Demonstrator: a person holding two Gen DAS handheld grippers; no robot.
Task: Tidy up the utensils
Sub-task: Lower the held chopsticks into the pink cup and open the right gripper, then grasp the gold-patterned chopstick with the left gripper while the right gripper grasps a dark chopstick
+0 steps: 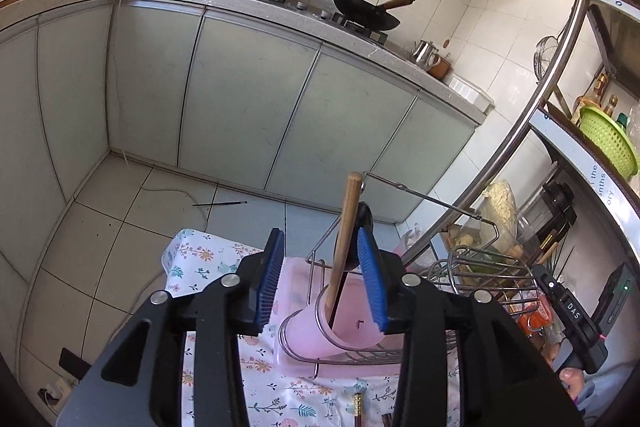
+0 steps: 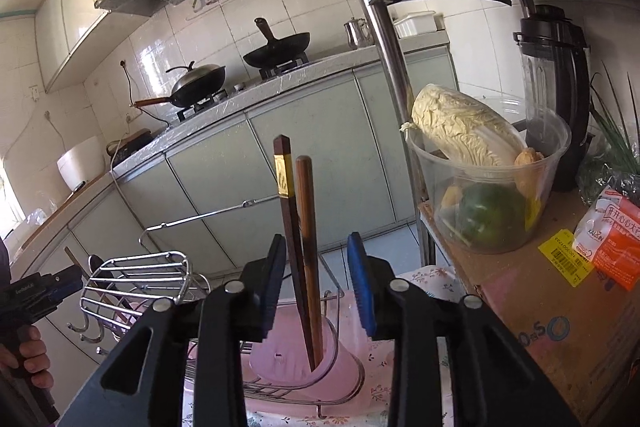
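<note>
Between the released left claw (image 1: 326, 277), spoon (image 1: 346, 227) upright, and right claw (image 2: 318, 283), chopsticks (image 2: 300, 247) at twelve o'clock, should be cleared by straight withdrawal.

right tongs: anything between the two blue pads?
Yes. In the right wrist view, two chopsticks stand between the right tongs' open pads, untouched, tips in the pink cup.

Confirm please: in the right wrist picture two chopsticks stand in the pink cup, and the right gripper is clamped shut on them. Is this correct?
Not quite. The right wrist view shows the right gripper open, its blue pads clear of the two chopsticks. These do stand in the pink cup.
</note>
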